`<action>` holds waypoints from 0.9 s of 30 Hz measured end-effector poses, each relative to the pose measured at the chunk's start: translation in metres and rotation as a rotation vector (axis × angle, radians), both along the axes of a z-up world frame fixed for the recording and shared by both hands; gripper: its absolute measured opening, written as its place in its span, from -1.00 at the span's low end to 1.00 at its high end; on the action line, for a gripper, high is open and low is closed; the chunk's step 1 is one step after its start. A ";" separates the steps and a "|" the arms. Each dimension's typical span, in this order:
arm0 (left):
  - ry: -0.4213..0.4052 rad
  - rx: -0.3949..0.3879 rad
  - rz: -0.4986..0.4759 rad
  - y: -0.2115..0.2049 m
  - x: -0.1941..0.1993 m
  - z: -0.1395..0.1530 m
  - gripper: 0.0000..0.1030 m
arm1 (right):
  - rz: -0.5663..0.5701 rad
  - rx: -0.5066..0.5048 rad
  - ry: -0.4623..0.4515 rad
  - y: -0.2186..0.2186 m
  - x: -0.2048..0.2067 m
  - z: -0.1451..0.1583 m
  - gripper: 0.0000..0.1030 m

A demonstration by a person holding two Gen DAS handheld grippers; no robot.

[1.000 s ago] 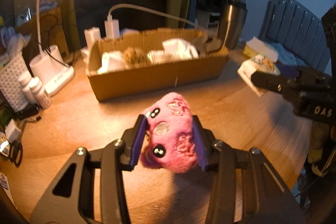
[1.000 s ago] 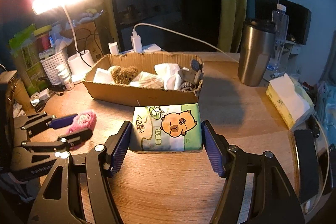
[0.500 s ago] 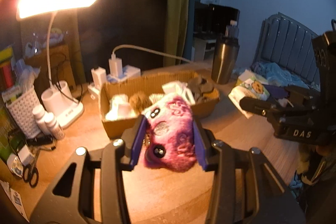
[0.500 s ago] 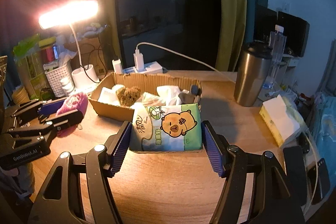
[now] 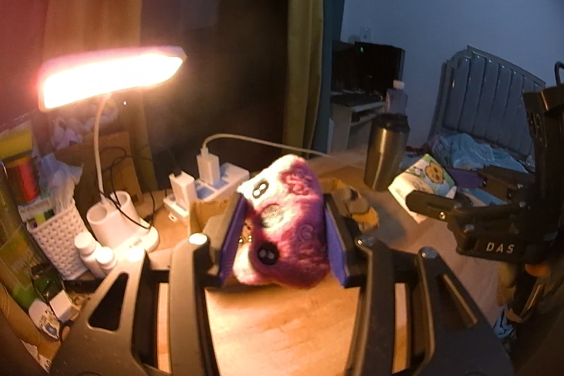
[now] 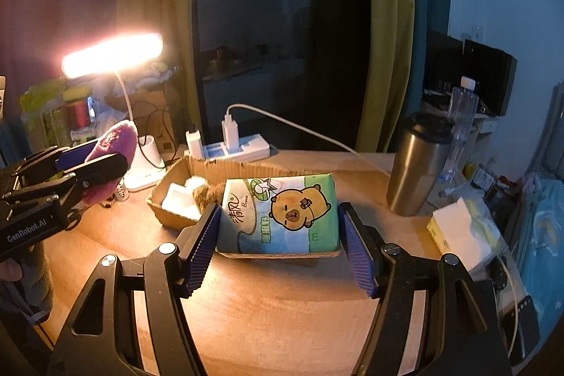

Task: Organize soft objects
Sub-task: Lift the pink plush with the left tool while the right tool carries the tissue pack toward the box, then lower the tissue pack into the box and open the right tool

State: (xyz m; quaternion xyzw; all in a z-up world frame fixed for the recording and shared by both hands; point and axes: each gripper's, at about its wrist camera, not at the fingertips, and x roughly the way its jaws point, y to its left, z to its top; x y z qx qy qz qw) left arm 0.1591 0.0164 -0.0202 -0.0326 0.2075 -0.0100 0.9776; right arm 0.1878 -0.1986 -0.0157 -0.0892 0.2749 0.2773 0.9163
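A dim room with green curtains (image 6: 387,34) and a lit desk lamp (image 6: 112,53) surrounds the wooden counter (image 6: 282,298). On it, toward the far side, sits a cardboard box (image 6: 176,217) holding soft items, with a steel tumbler (image 6: 417,164) to its right. The right hand-held gripper (image 6: 278,251) pinches a tissue pack (image 6: 282,214) printed with a cartoon animal, raised above the counter near the box. At left, the left hand-held gripper (image 5: 283,238) squeezes a pink plush toy (image 5: 285,228), also held aloft.

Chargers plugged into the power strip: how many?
2. A taller charger with the white cable, and a shorter charger left of it, both on the power strip.
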 end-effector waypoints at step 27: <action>-0.099 -0.022 0.115 0.025 0.048 -0.004 -0.15 | 0.013 0.077 -0.071 0.027 0.058 0.008 0.35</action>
